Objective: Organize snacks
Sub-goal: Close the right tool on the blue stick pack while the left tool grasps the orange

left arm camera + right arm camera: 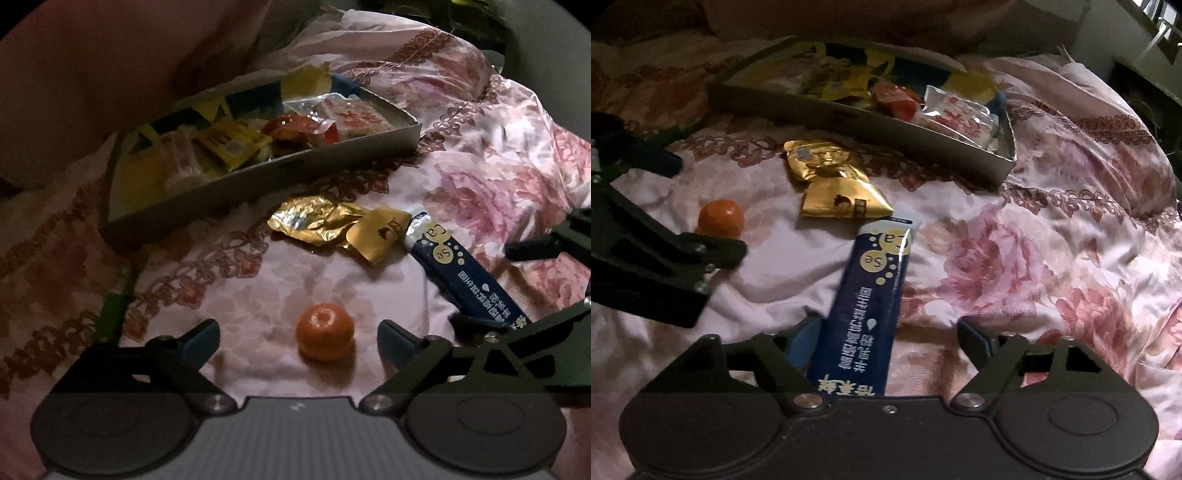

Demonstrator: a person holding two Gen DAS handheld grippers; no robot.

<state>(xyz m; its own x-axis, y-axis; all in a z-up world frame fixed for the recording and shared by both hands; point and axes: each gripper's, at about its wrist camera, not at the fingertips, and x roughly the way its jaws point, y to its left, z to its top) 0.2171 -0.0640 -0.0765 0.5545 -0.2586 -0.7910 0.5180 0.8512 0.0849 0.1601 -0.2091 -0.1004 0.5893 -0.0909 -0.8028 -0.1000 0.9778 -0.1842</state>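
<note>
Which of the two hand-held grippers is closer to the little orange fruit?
Left. The left hand-held gripper has the orange fruit between its open jaws; the right hand-held gripper sits off to the side, around the blue packet.

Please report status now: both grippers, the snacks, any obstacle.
Left gripper open around orange, not touching. Right gripper open, blue stick pack between jaws. Gold packets loose beside box. Nothing blocking.

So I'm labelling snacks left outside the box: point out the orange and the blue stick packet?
orange [324, 336], left wrist view, middle of its peel.
blue stick packet [866, 295], right wrist view, printed middle.
</note>
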